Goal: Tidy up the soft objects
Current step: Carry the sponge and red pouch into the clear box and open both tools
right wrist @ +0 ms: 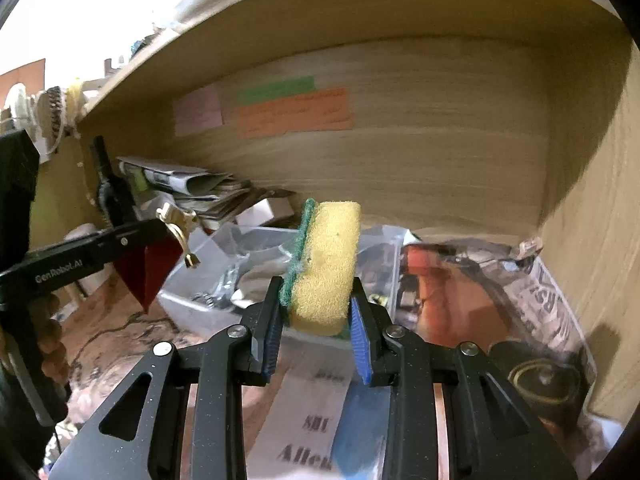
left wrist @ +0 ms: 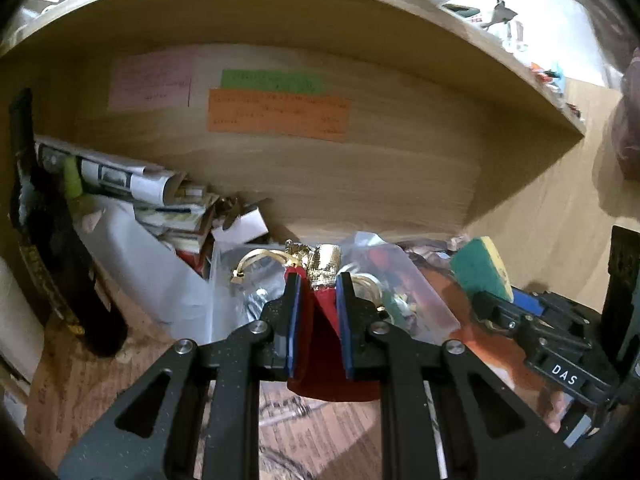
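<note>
You hold two soft things at once, both lifted above the cluttered wooden desk (right wrist: 120,344) under a wooden shelf (left wrist: 280,4). Your left gripper (left wrist: 318,284) is pinched nearly shut on a dark red folded cloth with gold trim (left wrist: 324,336), which hangs down between its blue pads. Your right gripper (right wrist: 316,300) is closed partway on a yellow kitchen sponge with a green scouring face (right wrist: 326,264), standing on end between its fingers. Below lie clear plastic bags (left wrist: 404,272) of small parts, a pile of rolled newspapers (left wrist: 132,184) and a dark glass bottle (left wrist: 52,240). Judging from this, both pick-ups are done; neither item has been set anywhere yet, and no obvious spot for them shows.
</note>
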Action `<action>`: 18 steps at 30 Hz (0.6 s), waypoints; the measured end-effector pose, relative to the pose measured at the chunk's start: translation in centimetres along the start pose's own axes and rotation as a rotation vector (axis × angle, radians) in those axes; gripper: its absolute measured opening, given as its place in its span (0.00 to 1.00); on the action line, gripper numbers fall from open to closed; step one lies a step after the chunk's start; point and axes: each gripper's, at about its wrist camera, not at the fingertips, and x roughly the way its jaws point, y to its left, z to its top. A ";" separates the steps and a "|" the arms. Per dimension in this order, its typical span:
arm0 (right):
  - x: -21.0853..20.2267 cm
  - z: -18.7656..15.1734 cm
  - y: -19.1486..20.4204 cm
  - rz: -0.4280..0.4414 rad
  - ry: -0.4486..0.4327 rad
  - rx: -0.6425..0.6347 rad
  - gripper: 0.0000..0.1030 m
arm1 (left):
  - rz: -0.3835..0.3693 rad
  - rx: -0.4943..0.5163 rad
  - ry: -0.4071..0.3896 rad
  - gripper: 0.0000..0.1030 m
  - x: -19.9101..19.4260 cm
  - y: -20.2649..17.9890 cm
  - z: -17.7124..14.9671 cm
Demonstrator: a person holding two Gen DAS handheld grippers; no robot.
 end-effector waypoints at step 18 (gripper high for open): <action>8.5 -1.3 -1.0 -0.024 0.188 -0.027 0.27 | -0.007 -0.024 0.157 0.16 10.4 2.0 -1.0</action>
